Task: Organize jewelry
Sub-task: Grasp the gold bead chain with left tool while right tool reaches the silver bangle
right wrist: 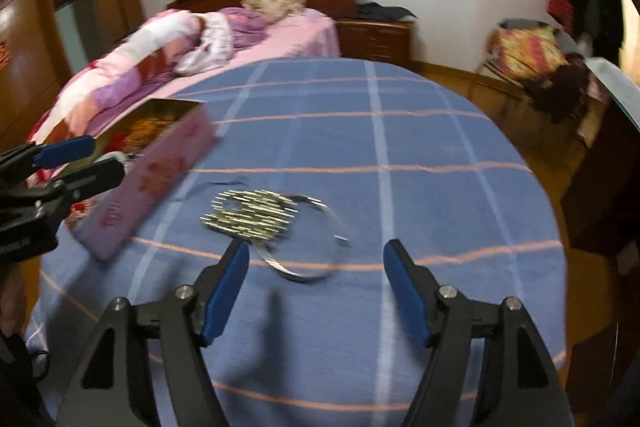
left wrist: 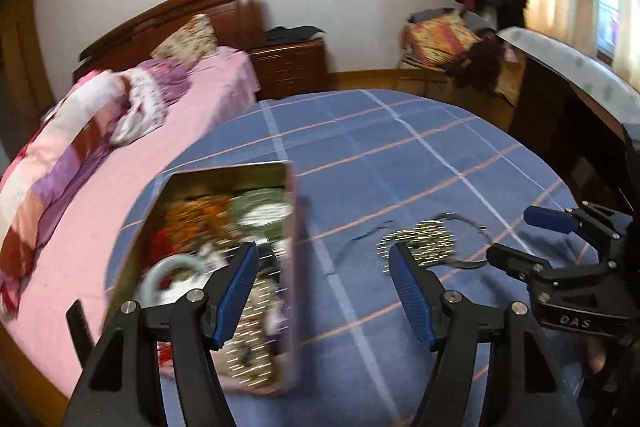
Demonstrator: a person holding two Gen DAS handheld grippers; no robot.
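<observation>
The cloth [right wrist: 400, 147] is showing blue with white and orange checks, the box [right wrist: 152, 183] pink with red flowers, the necklace [right wrist: 252, 215] glinting gold, the tool pads [right wrist: 226, 293] blue.

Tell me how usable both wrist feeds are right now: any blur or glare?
Left wrist view: heavy motion smear over the tin's contents and the gold necklace, highlights stretched into streaks. Right wrist view: the necklace streaks too, the plaid cloth stays readable. Both bend at the edges; no glare on the work area.
</observation>
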